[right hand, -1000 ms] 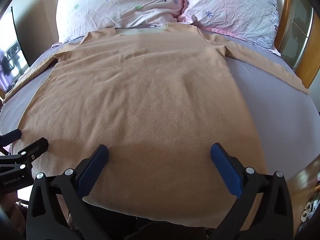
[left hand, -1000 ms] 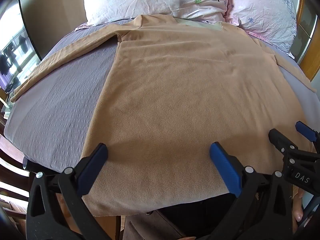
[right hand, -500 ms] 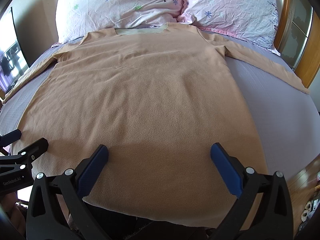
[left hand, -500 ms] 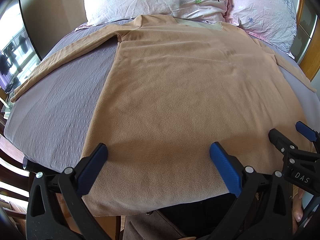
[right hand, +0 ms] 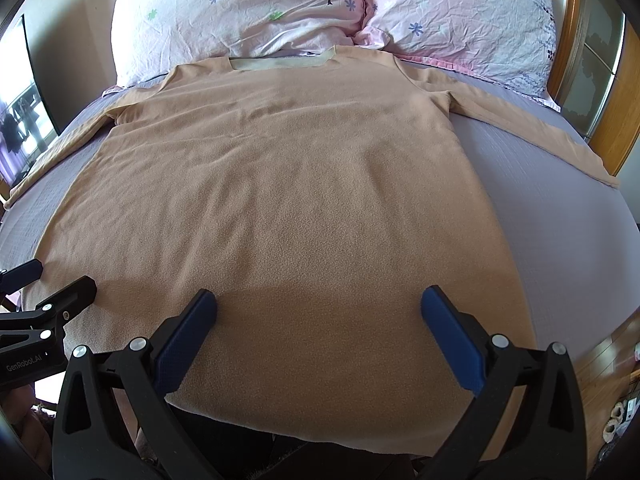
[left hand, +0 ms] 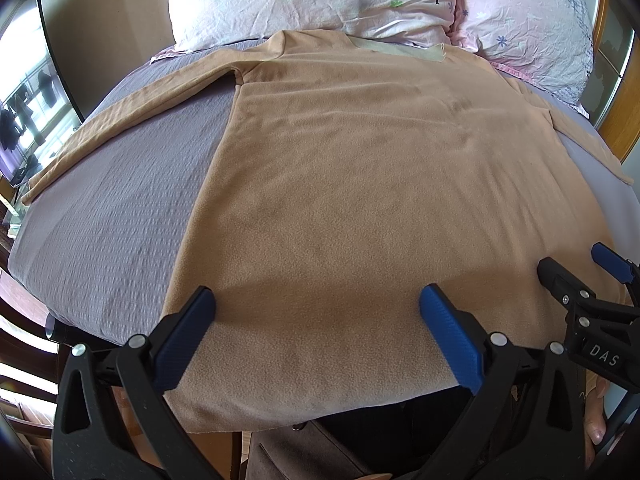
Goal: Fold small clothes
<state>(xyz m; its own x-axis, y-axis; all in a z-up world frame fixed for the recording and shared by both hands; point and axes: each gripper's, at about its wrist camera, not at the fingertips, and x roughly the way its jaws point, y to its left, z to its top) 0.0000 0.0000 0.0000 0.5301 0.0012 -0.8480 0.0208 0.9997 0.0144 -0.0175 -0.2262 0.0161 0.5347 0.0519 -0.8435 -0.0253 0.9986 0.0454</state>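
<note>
No fold shows yet: the tan long-sleeved shirt lies spread flat and smooth on the grey-purple bedspread, both sleeves out to the sides, so the whole folding sequence appears to remain.

Going left to right, the left sleeve runs out toward the bed's left edge. The left gripper hovers over the hem near the shirt's left corner, its blue pads wide apart and gripping nothing. The right gripper hangs over the hem toward the right corner, likewise spread and empty. The right sleeve stretches off toward the wooden bed frame.

The shirt's long axis runs from hem to collar, straight away from the person, with the neck pointing at the two floral pillows and the hem hanging slightly over the near edge of the bed.
</note>
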